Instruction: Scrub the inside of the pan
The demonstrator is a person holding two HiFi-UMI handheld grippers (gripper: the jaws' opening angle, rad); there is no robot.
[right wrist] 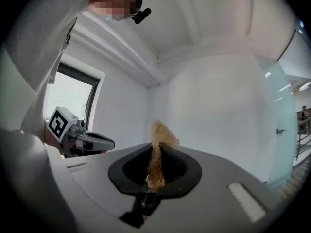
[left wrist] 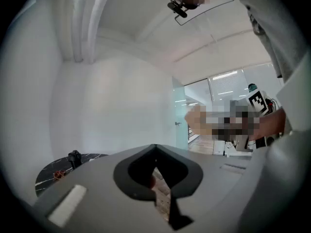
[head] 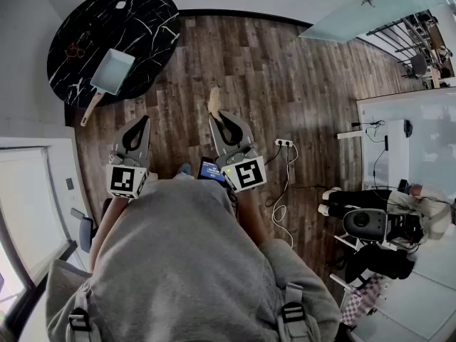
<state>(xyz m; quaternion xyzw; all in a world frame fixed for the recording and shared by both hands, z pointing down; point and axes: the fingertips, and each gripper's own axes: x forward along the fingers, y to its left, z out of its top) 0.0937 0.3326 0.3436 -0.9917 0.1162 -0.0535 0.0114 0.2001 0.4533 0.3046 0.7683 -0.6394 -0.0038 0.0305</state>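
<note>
Both closed: left hand-held gripper (head: 144, 119) empty, right hand-held gripper (head: 216, 117) pinching a tan scourer (head: 214, 100), well apart from the table's (head: 146, 20) square pan (head: 112, 71).

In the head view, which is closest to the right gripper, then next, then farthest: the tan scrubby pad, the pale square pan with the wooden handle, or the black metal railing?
1. The tan scrubby pad: pinched in the right gripper itself.
2. The pale square pan: up and left, on the black round table.
3. The black metal railing: far off at the top right.
</note>
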